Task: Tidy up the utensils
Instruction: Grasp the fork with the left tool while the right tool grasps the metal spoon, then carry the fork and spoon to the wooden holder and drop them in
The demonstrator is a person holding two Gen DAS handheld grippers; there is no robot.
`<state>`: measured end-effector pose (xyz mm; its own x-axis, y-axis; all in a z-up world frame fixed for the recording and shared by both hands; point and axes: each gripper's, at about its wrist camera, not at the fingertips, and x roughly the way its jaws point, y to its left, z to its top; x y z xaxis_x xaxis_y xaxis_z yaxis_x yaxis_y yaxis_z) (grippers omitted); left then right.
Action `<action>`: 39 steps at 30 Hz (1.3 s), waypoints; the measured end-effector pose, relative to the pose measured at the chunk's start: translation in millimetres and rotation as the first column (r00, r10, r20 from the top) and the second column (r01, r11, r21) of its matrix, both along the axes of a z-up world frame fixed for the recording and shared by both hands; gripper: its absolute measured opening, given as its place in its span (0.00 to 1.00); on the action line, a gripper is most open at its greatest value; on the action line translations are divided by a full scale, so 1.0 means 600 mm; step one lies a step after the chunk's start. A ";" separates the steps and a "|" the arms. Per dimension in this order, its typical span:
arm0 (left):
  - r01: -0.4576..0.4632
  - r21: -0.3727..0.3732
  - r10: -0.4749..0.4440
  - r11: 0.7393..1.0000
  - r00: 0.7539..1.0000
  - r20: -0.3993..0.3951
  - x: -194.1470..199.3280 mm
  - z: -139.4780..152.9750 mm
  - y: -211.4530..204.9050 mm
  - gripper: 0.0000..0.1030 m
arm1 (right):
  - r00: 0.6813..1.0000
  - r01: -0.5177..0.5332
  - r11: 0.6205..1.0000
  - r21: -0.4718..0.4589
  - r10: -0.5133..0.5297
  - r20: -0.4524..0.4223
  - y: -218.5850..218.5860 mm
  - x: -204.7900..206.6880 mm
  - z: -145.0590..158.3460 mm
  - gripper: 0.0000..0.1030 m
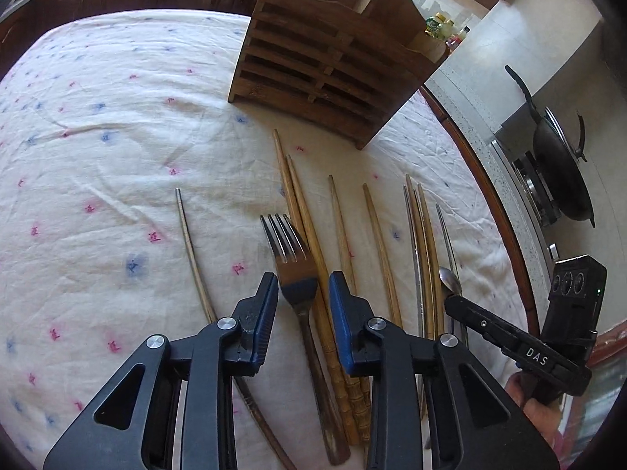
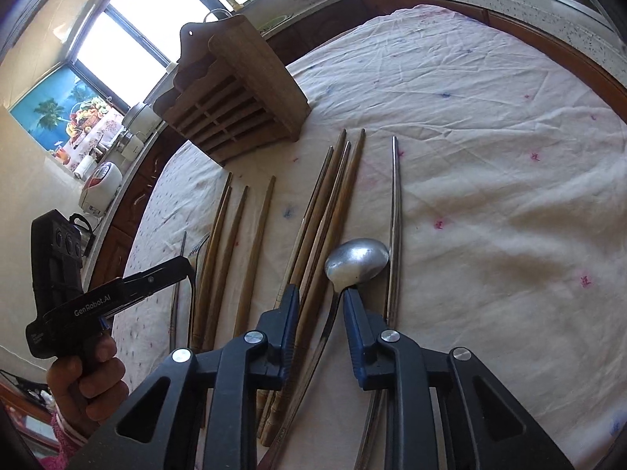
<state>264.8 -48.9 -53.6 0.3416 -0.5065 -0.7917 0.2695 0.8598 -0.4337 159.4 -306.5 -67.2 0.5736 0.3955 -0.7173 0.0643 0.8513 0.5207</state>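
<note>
A metal fork (image 1: 292, 258) lies on the white cloth between the open fingers of my left gripper (image 1: 303, 284), its neck level with the fingertips. A metal spoon (image 2: 356, 260) lies between the open fingers of my right gripper (image 2: 319, 293). Wooden chopsticks (image 1: 309, 243) and metal chopsticks (image 2: 395, 227) lie in rows beside them. A slatted wooden utensil holder (image 1: 325, 62) stands at the far side; it also shows in the right wrist view (image 2: 235, 90). The right gripper shows at the left view's lower right (image 1: 509, 333), the left gripper at the right view's left (image 2: 129, 286).
A single thin metal chopstick (image 1: 192, 258) lies to the left of the fork. The cloth-covered table (image 2: 490, 137) is round with a wooden rim. A black wok (image 1: 556, 164) sits on a stove past the table's right edge. A kitchen counter with appliances (image 2: 98, 184) runs on the left.
</note>
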 end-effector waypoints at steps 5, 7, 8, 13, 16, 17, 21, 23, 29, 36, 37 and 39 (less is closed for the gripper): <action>-0.001 -0.073 -0.001 0.997 1.000 -0.026 0.018 -0.014 0.010 0.17 | 1.000 0.019 0.998 0.066 -0.018 -0.003 -0.017 0.009 -0.009 0.12; -0.006 -0.105 0.002 0.994 0.999 -0.037 0.024 -0.017 0.016 0.16 | 1.000 0.019 0.996 0.084 -0.019 -0.002 -0.021 0.009 -0.013 0.05; -0.008 -0.115 0.003 0.993 0.999 -0.041 0.026 -0.018 0.019 0.16 | 1.000 0.016 0.995 0.103 -0.017 0.001 -0.024 0.010 -0.014 0.04; -0.005 -0.145 0.002 0.989 1.000 -0.019 0.010 0.000 0.029 0.03 | 0.999 0.012 0.993 0.115 -0.015 0.032 -0.023 0.002 0.003 0.02; -0.009 -0.149 0.014 0.989 0.999 0.035 -0.009 0.031 0.040 0.02 | 0.997 0.000 0.996 0.091 -0.007 0.077 -0.019 -0.007 0.032 0.02; -0.010 -0.158 0.018 0.987 0.999 0.049 -0.015 0.041 0.045 0.02 | 0.996 -0.005 0.997 0.078 -0.002 0.093 -0.016 -0.009 0.042 0.02; -0.021 -0.190 0.043 0.981 0.993 0.114 -0.044 0.090 0.067 0.02 | 0.986 -0.021 0.998 0.059 0.011 0.165 -0.009 -0.022 0.089 0.02; -0.024 -0.201 0.058 0.979 0.985 0.165 -0.060 0.120 0.076 0.02 | 0.979 -0.024 0.999 0.037 0.016 0.204 -0.004 -0.029 0.115 0.02; -0.025 -0.242 0.091 0.970 0.959 0.268 -0.089 0.192 0.101 0.02 | 0.946 -0.012 0.998 -0.056 0.029 0.322 0.008 -0.045 0.185 0.02; -0.037 -0.231 0.126 0.972 0.914 0.385 -0.092 0.252 0.105 0.02 | 0.916 0.006 0.990 -0.143 0.052 0.399 0.020 -0.036 0.236 0.02; -0.040 -0.228 0.131 0.973 0.909 0.396 -0.088 0.260 0.104 0.02 | 0.911 0.010 0.988 -0.155 0.055 0.408 0.022 -0.033 0.244 0.02; -0.045 -0.227 0.139 0.973 0.899 0.416 -0.077 0.274 0.103 0.02 | 0.901 0.021 0.984 -0.179 0.059 0.430 0.027 -0.025 0.260 0.02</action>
